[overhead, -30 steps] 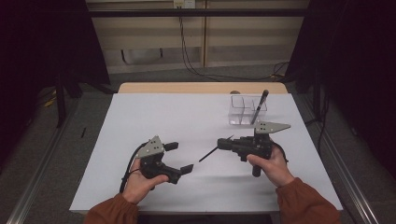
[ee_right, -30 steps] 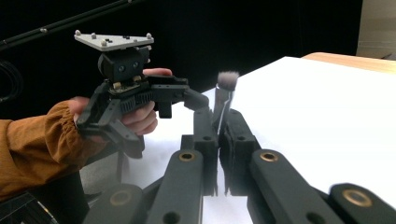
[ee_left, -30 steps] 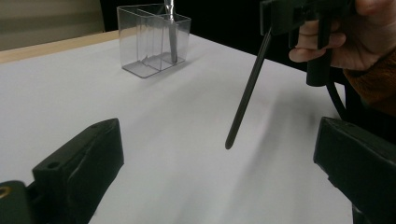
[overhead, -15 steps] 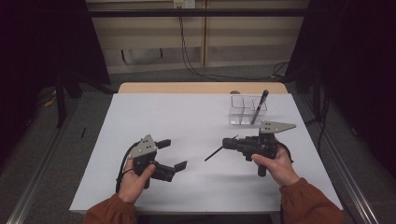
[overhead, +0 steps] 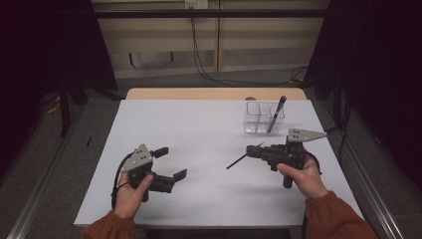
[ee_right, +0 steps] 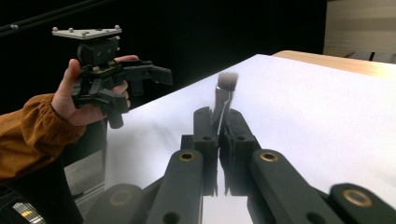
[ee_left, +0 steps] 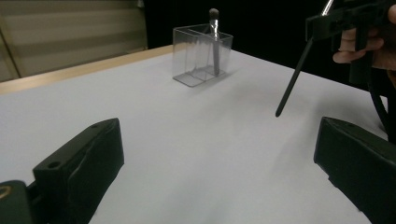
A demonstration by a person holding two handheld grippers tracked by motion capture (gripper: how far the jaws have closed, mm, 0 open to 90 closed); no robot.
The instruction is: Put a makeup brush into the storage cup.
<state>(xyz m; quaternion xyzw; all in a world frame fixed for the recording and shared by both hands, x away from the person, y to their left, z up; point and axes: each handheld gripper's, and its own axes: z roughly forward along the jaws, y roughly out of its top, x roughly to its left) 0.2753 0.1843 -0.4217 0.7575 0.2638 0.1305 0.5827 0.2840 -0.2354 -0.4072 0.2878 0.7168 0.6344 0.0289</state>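
One brush [overhead: 244,158] — pinched in the right gripper [overhead: 256,152], slanting toward the table [overhead: 199,129].

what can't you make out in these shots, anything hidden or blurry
- Brush in the right claw: its head is blurred in the right gripper view; the jaws cover its middle.
- Second brush in the clear holder: too small in the high view to tell its bristles.
- Left claw: both jaws are cut off by the frame edges in the left gripper view.

Left gripper [overhead: 169,162] jaws wide apart, held low; right gripper [overhead: 251,152] jaws clamped together, level.
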